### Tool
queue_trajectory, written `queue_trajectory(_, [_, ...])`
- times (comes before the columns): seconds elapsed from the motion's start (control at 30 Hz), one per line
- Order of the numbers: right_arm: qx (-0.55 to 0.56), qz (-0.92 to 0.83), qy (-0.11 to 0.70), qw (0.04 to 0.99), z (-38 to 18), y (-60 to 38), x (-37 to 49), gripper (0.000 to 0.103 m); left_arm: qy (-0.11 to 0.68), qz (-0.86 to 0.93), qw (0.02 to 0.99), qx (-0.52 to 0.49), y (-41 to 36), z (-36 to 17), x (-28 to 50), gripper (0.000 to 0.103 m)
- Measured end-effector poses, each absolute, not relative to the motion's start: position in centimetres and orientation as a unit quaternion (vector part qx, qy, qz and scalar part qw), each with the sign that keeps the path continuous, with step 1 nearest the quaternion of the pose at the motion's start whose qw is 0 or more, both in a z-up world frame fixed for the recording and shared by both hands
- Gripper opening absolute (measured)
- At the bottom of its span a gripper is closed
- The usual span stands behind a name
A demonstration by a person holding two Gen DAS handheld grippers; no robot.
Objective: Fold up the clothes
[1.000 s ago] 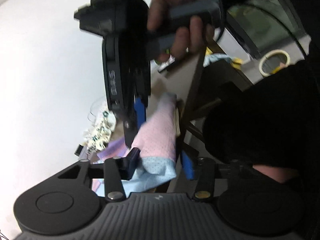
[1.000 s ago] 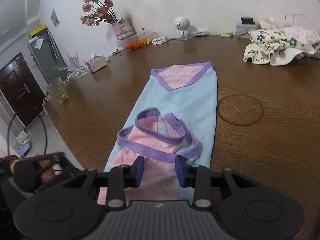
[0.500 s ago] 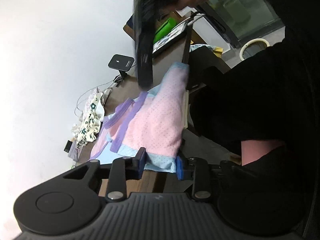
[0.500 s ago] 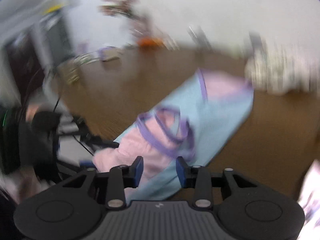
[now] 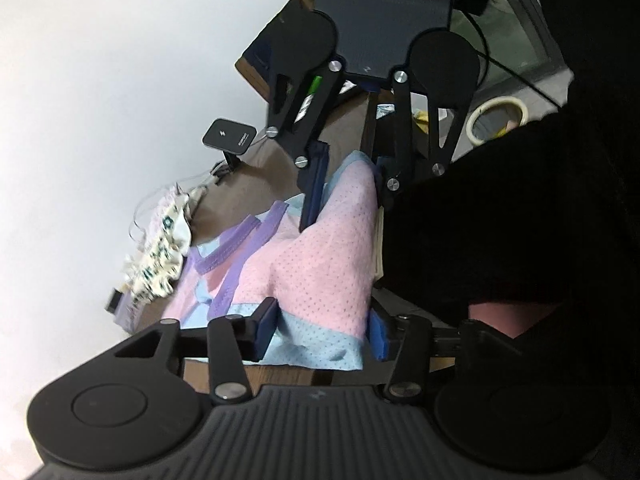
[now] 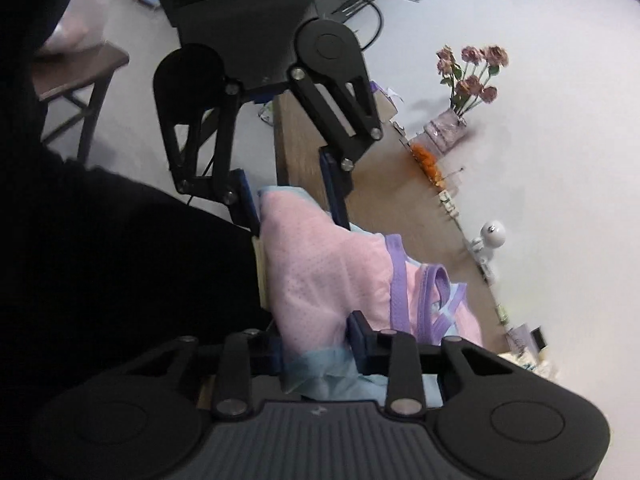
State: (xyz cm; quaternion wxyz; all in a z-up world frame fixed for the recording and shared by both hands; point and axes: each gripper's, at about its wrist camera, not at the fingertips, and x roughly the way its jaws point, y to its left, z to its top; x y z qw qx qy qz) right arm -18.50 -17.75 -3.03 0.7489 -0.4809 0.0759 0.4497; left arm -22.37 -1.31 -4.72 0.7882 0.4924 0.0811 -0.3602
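A pink mesh garment (image 5: 320, 264) with a light-blue hem and purple trim lies bunched at the near edge of the brown table (image 5: 272, 184). My left gripper (image 5: 322, 334) has the blue hem between its fingers. Its jaws are opening, and the right pad stands just off the cloth. Facing it, my right gripper (image 5: 348, 184) straddles the far corner of the same hem. In the right wrist view, my right gripper (image 6: 318, 346) is closing with the pink cloth (image 6: 320, 272) filling the gap and both pads pressing on it. My left gripper (image 6: 292, 200) is opposite.
A floral cloth pile (image 5: 160, 256) sits further along the table. A flower vase (image 6: 448, 128), orange items (image 6: 426, 160) and a small white camera (image 6: 494, 234) line the wall side. A person in dark clothes (image 5: 500, 220) stands close by the table edge, with a stool (image 6: 76, 76) behind them.
My right gripper swung round and rolled from over the flat garment to the table's near edge, facing the left one. The hem is now bunched between both grippers. The left gripper barely moved.
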Motion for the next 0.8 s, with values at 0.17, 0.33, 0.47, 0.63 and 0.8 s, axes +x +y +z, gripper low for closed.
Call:
queue_trajectory(0.17, [-0.318,0.529,0.174,0.767,1.1,-20.4,-16.1,0.005,-0.02,-0.336,0.775,0.534,-0.8,-5.6,-24.6,0.085])
queue_trajectory(0.33, [-0.224,0.573,0.231,0.754,2.7,-22.1,-13.7,0.004,0.005,-0.362,0.783,0.506,-2.3,-4.8,-23.6,0.063])
queue_trajectory(0.47, [-0.139,0.61,0.276,0.73,4.0,-23.3,-12.5,0.004,0.095,-0.4,0.812,0.414,-2.5,-2.0,-20.9,0.025])
queue_trajectory(0.63, [-0.202,0.529,0.18,0.804,3.8,-24.3,-16.0,0.077,0.208,-0.444,0.829,0.269,-0.6,1.4,-17.2,0.021])
queue_trajectory(0.8, [-0.23,0.525,0.129,0.809,1.5,-23.6,-16.6,0.054,0.27,-0.477,0.82,0.163,0.8,3.5,-14.1,0.021])
